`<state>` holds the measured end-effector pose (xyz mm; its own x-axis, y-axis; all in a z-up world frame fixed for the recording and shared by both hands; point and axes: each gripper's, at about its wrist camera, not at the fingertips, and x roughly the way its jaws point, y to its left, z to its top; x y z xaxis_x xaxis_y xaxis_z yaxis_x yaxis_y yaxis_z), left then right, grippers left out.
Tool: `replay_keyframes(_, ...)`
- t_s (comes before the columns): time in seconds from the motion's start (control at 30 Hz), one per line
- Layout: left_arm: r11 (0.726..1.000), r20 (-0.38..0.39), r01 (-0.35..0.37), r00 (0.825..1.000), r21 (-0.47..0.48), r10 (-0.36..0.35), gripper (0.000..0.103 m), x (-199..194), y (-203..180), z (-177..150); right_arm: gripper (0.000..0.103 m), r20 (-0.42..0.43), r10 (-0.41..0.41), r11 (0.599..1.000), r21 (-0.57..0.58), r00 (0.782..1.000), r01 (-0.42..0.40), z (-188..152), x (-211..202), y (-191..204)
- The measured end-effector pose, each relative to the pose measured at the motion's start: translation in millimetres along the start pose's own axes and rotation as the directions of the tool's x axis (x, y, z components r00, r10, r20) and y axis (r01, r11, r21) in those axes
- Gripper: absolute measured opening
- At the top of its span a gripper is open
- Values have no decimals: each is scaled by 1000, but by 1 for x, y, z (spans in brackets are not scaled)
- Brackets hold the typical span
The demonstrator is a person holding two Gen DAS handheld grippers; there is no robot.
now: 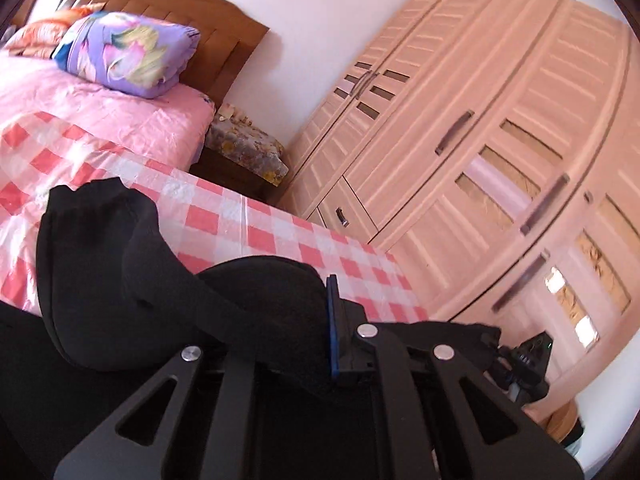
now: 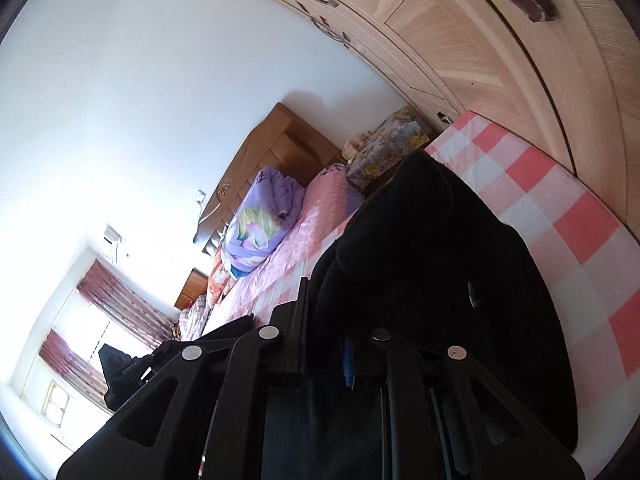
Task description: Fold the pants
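Pink-checked bench (image 1: 280,236) is carrying the black pants (image 1: 120,272), bunched up; left tongs (image 1: 280,344) and right tongs (image 2: 324,356) are each clamping a fold of them.

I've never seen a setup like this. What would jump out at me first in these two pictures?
First, the black pants, bunched in the foreground and gripped by both the left gripper and the right gripper, above a pink-and-white checked cloth. Behind them, a purple flowered quilt sits folded on the pink bed against a brown headboard. A tall pale wooden wardrobe fills the right side of the left view.
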<state>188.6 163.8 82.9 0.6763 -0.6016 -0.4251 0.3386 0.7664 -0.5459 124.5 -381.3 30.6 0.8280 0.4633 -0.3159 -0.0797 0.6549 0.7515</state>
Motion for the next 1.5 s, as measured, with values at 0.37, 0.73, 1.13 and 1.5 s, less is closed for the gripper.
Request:
replay_keyframes(0.37, 992, -248, -117, 961, 43, 124, 8, 21, 52, -151, 14, -131, -107, 985, 122, 986, 123, -109, -14, -85)
replay_keyframes(0.73, 975, -206, -167, 959, 147, 195, 8, -2, 29, -144, 11, -166, -61, 985, 148, 984, 86, -113, -14, -93)
replay_keyframes(1.13, 969, -239, -213, 942, 122, 237, 19, 9, 49, -161, 28, -158, -29, 984, 172, 987, 57, -113, -22, -85)
replay_keyframes(1.5, 994, -207, -106, 973, -21, 99, 37, -8, 47, -162, 57, -223, 66, 991, 129, 973, -38, -155, -23, -37)
